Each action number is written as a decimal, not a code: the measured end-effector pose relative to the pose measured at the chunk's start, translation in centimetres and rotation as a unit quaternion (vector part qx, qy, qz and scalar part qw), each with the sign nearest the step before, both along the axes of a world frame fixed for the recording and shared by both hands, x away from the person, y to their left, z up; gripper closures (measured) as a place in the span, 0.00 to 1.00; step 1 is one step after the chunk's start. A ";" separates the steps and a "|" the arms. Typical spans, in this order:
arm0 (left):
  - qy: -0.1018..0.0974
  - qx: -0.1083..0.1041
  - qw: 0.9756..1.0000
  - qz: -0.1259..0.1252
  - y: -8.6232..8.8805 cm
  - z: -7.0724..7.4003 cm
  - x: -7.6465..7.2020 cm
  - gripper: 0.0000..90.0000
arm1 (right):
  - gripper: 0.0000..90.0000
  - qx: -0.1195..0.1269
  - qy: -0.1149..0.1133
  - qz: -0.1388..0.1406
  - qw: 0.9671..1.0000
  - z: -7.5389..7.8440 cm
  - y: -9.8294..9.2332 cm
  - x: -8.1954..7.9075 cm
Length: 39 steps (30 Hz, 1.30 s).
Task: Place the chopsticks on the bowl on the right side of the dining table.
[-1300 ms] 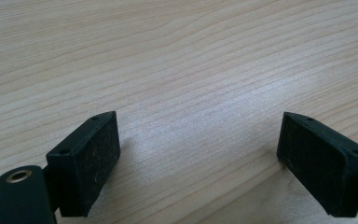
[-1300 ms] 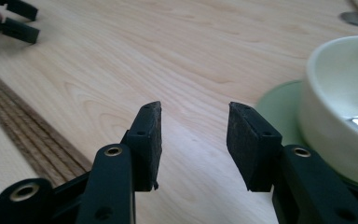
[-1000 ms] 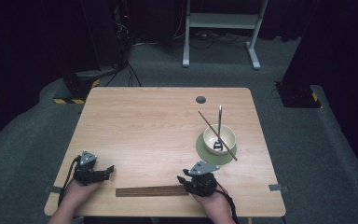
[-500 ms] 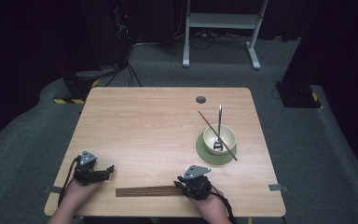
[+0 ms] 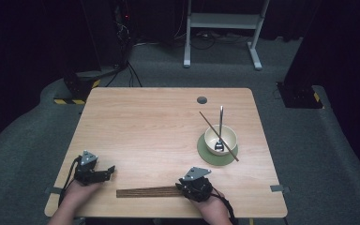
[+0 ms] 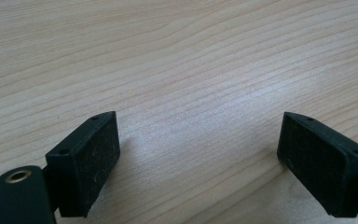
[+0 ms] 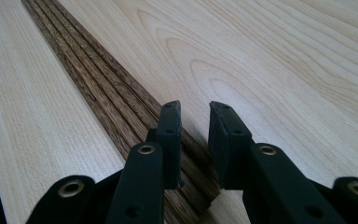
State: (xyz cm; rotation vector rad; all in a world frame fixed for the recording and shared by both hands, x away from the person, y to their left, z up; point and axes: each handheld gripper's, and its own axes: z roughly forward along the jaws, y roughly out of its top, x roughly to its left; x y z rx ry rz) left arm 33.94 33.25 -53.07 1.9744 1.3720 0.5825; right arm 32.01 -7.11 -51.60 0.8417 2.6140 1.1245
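The pale wooden worktop (image 5: 159, 122) carries everything here, and most of it lies bare. Toward its right side a cream bowl (image 5: 221, 139) stands on a round green mat (image 5: 205, 151), with a spoon (image 5: 221, 123) standing in it and a single dark chopstick (image 5: 215, 133) laid slantwise across its rim. Along the near edge lies a row of dark brown chopsticks (image 5: 146, 191), flat and side by side. The right hand-held gripper (image 7: 194, 140) sits at the right end of that row; its jaws have just been closing and now stand narrow, straddling the end of one or two sticks, though I cannot tell whether the pads are pressing yet. The left hand-held gripper (image 6: 198, 154) rests well apart at the near left corner, jaws wide and holding nothing. The risk, as I judge it, is that the jaws pinch two sticks at once, or catch just one edge, so that a stick rolls out or the neighbours get dragged and scattered as it lifts. A grip so near the tip would also let the long stick droop and twist.
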 end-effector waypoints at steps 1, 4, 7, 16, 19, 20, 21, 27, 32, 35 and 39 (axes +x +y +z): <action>0.000 0.000 1.000 0.000 0.0 0.0 0.0 0.14 | 0.83 -0.001 0.000 -0.002 1.000 0.0 -0.1 0.0; 0.000 0.000 1.000 0.000 0.0 0.0 0.0 0.14 | 0.84 -0.003 0.000 -0.007 1.000 -0.1 -0.3 0.2; 0.000 0.000 1.000 0.000 0.0 0.0 0.0 0.14 | 0.84 0.000 0.001 -0.014 1.000 -0.1 -0.5 0.4; 0.000 0.000 1.000 -0.001 0.0 0.0 0.0 0.14 | 0.86 -0.006 -0.006 -0.038 0.999 -0.3 -1.0 1.0; 0.000 0.000 1.000 -0.001 0.0 0.0 0.0 0.14 | 0.87 -0.007 -0.007 -0.049 0.999 -0.4 -1.4 1.2; 0.000 0.000 1.000 -0.001 0.0 0.0 0.0 0.14 | 0.85 -0.004 -0.007 -0.047 0.999 -0.5 -1.5 1.2; 0.000 0.000 1.000 -0.001 0.0 0.0 0.0 0.14 | 0.85 -0.004 -0.007 -0.047 0.999 -0.5 -1.5 1.2; 0.000 0.000 1.000 -0.001 0.0 0.0 0.0 0.14 | 0.83 -0.009 -0.029 -0.032 0.999 -0.7 -0.8 1.3; 0.000 0.000 1.000 0.000 0.0 0.0 0.0 0.14 | 0.89 -0.015 -0.041 -0.019 0.999 -0.7 -0.4 1.3; 0.000 0.000 1.000 0.000 0.0 0.0 0.0 0.14 | 0.93 -0.020 -0.044 -0.017 0.999 -0.7 -0.3 1.3; 0.000 0.000 1.000 0.001 0.0 0.0 0.0 0.15 | 0.93 -0.016 -0.040 -0.019 0.999 -0.5 -0.5 1.3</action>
